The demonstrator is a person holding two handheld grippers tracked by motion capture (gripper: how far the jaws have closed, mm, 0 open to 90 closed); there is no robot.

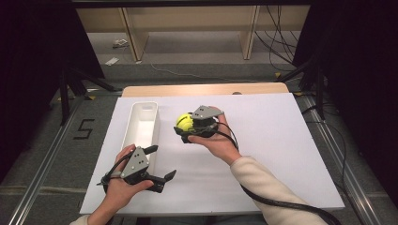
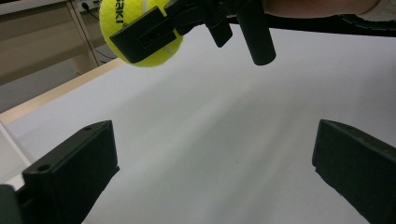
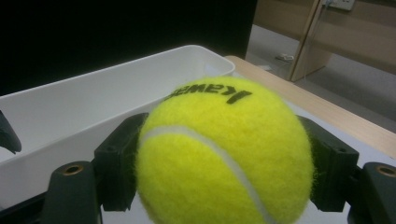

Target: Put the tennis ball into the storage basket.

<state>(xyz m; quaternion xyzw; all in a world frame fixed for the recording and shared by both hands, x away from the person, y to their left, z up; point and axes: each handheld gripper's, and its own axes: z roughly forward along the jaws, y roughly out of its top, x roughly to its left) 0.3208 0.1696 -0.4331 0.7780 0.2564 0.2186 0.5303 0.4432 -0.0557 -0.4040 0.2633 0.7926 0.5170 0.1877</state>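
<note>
Where table (image 1: 281, 154) lies white, grey floor (image 1: 56, 140)

yellow-green felt tennis ball (image 3: 224, 154), white curved seam across its front, black lettering on top, clamped between the two black jaws of my right gripper (image 1: 189, 127), held up off the white table sheet, just beside the long white bin (image 1: 141, 124)
</note>
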